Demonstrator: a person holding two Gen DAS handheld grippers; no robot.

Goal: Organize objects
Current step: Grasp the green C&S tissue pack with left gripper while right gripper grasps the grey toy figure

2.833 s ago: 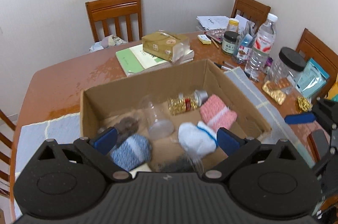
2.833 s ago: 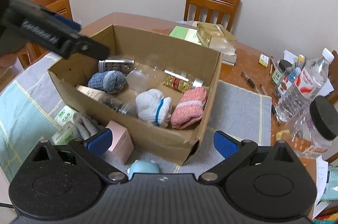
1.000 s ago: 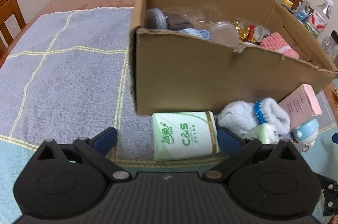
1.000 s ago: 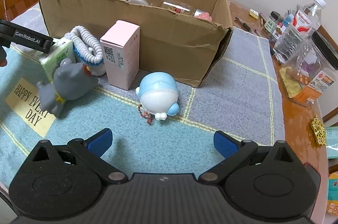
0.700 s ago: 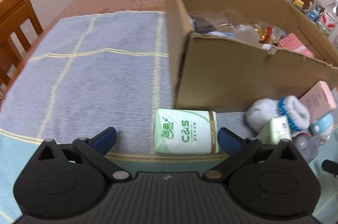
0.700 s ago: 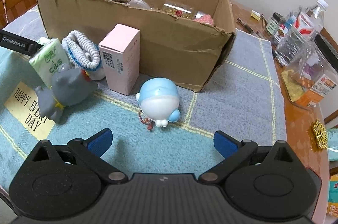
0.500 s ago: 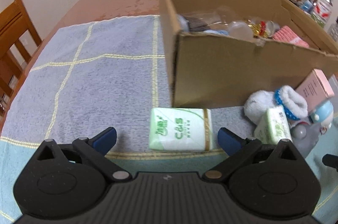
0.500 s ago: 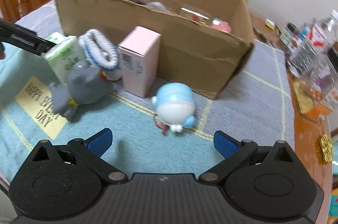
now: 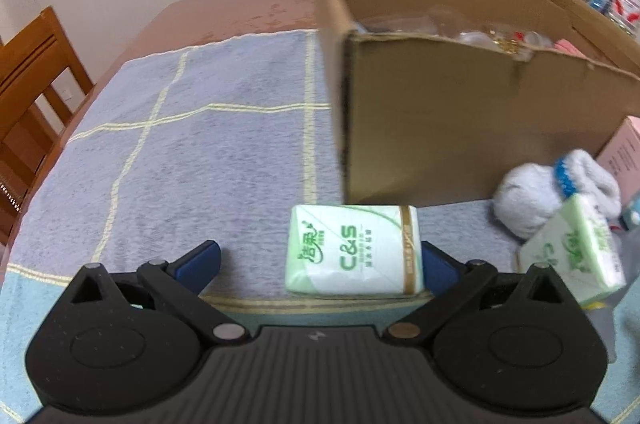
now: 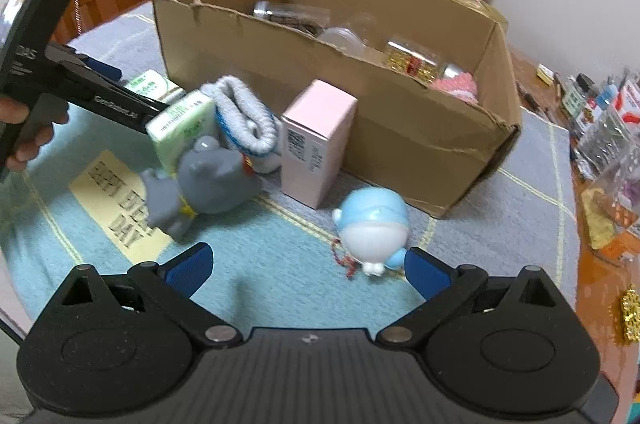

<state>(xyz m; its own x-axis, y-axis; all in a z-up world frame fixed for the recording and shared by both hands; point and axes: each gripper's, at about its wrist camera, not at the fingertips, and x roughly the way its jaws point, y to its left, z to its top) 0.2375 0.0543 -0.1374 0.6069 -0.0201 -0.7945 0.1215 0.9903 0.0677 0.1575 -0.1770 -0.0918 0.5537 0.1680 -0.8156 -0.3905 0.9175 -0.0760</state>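
Now: L gripper (image 9: 319, 260) fingers spread round flat tissue pack (image 9: 354, 255), long axis crosswise; R gripper (image 10: 307, 268) spread, empty.

tissue pack (image 9: 354, 256): "C&S" | mat (image 10: 120, 204): "HAPPY EVERY DAY" | left gripper (image 10: 116, 106): "GenRobot.AI"

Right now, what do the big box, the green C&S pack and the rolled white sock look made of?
Box: corrugated cardboard, matte brown, with a torn, ragged top edge.
Green C&S pack: likely tissues in thin plastic film; slightly glossy, soft rounded corners.
White sock: knit fabric, fuzzy and ribbed, with a blue band.
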